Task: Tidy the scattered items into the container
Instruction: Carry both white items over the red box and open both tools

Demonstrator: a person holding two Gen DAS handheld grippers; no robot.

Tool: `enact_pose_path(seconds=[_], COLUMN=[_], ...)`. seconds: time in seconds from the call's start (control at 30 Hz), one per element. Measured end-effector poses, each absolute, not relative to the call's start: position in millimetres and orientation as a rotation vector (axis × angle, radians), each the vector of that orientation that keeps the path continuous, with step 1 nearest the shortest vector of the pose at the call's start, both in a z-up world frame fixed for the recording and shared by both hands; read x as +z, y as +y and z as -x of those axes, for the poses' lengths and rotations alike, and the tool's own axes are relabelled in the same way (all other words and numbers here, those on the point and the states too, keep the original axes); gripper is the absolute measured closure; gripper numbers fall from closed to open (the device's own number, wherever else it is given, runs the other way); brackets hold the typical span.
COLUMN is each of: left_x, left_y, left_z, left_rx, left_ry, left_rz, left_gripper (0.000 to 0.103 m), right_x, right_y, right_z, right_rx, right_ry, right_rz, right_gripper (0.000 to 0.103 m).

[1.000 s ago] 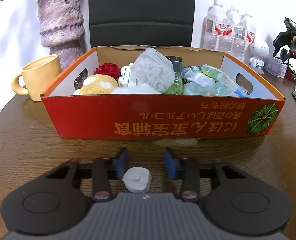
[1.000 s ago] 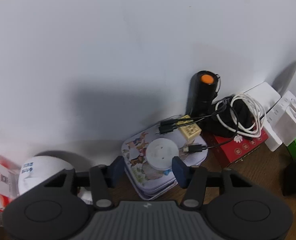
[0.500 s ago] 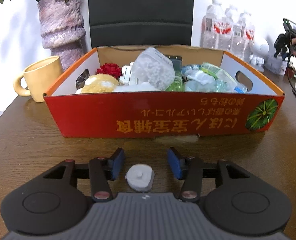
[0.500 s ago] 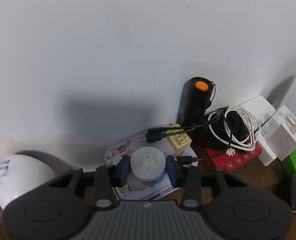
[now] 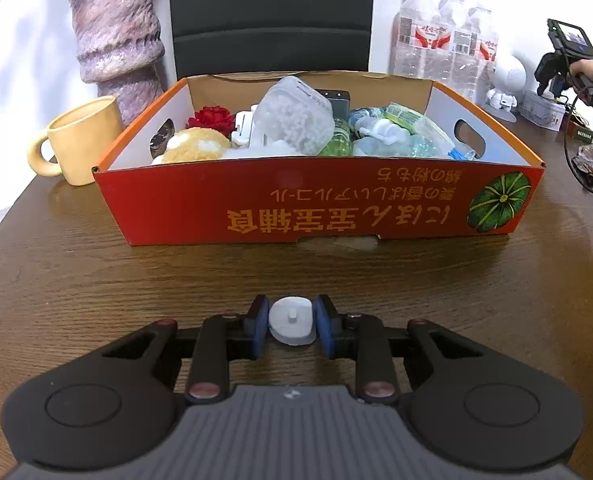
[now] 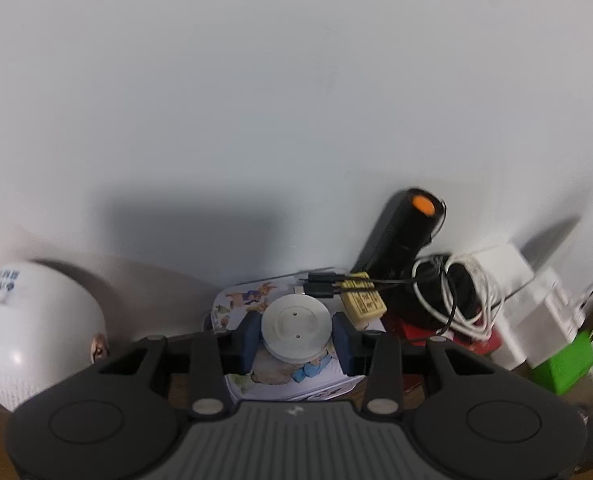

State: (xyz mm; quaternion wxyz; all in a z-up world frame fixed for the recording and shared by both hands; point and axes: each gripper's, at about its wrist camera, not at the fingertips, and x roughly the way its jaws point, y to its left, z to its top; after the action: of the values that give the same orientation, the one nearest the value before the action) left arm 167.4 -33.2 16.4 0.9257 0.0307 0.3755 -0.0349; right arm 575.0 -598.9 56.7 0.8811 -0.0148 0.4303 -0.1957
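Note:
The red cardboard box [image 5: 296,208] stands mid-table, filled with several items such as a clear jar, a red flower and plastic bottles. On the brown table in front of it, my left gripper [image 5: 291,326] is shut on a small white plug-like piece [image 5: 292,320]. Over by the wall, my right gripper [image 6: 296,338] is shut on a white round disc [image 6: 296,326] just above a picture-printed tin [image 6: 248,300]. In the left wrist view the right gripper [image 5: 558,64] and the hand [image 5: 592,78] holding it show at the far right.
A yellow mug [image 5: 82,140] and a stone vase [image 5: 118,40] stand left of the box; a black chair [image 5: 270,16] and water bottles [image 5: 444,40] stand behind. By the wall lie a black flashlight [image 6: 404,236], coiled white cable [image 6: 468,292], white chargers [image 6: 536,312] and a white globe [image 6: 32,328].
My left jaws widened, then closed onto the small white piece. My right jaws closed on the white disc, and the gripper rolled so the flashlight and cables now look tilted.

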Motion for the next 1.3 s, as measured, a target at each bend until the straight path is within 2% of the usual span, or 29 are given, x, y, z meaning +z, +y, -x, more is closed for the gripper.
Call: enact_pose_path(seconds=[0.2,0.47,0.83,1.03,1.3], left_x=[25.7,49.3,112.9,128.1,135.6], left_y=[-36.6,-30.8,-6.2,-11.2,-11.8], left_z=[-159.9,-153.9,-145.7,-154.3,-141.8], left_rx=[-0.080,-0.121,-0.171,-0.230,-0.276], left_ry=[0.734,0.691,0.594,0.611,0.667], left_rz=[-0.070,-0.044,0.041,0.029,0.046], left_gripper=[0.077,0.077,0.077,0.077,0.077], right_x=[68.5,129.3,213.5,218.0,186.1], right_y=[-577.7,-537.0,-392.8,-301.3,-217.9], right_z=[-568.5,-536.5,-440.0,-355.7,-256.4], right_rx=[-0.420,-0.304,0.090,0.303,0.428], right_ry=[0.847,0.790,0.751,0.796,0.889], right_rz=[0.175,0.116,0.218,0.318,0.335], right_gripper=[0.066,0.065,0.065,0.065,0.065])
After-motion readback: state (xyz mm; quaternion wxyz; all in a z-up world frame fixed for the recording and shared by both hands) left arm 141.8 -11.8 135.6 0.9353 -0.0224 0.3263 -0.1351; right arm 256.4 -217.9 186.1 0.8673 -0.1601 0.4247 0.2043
